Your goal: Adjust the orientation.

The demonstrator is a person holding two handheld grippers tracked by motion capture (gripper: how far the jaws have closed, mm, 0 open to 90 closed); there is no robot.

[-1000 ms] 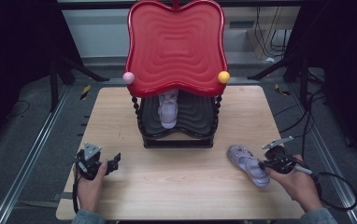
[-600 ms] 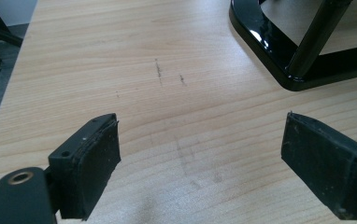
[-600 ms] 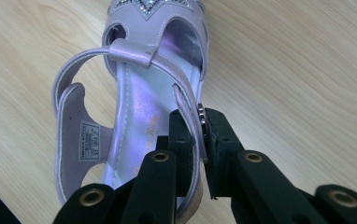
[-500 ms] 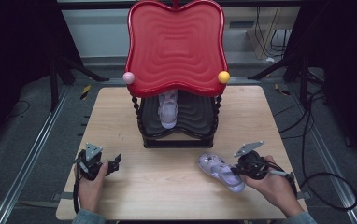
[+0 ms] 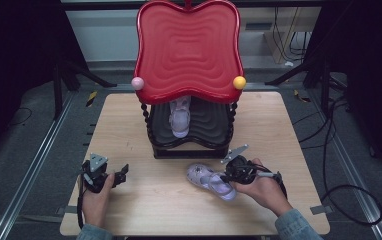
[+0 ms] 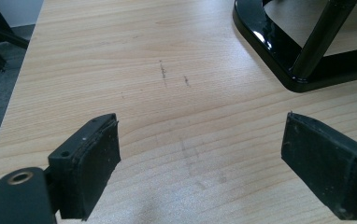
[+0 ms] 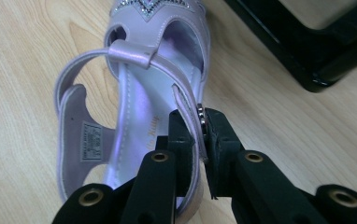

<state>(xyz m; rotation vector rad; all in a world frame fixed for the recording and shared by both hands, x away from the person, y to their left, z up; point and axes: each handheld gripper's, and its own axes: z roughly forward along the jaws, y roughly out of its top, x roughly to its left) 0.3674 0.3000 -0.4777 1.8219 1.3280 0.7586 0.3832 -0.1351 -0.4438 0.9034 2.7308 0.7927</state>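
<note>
Right gripper view: the light, bendy purple sandal (image 7: 134, 107) is pinched by its thin strap in the right gripper (image 7: 199, 135); the left gripper (image 6: 200, 163) is held wide apart.

The table (image 5: 129, 125) is pale wood with a smooth, matt top. The sandal (image 7: 134, 93) is shiny lilac, like soft plastic, with sparkly beads on its toe. The stand (image 5: 189, 145) has a glossy black base and a shiny red top. The right gripper (image 7: 200, 135) has dull black rubbery pads.
</note>
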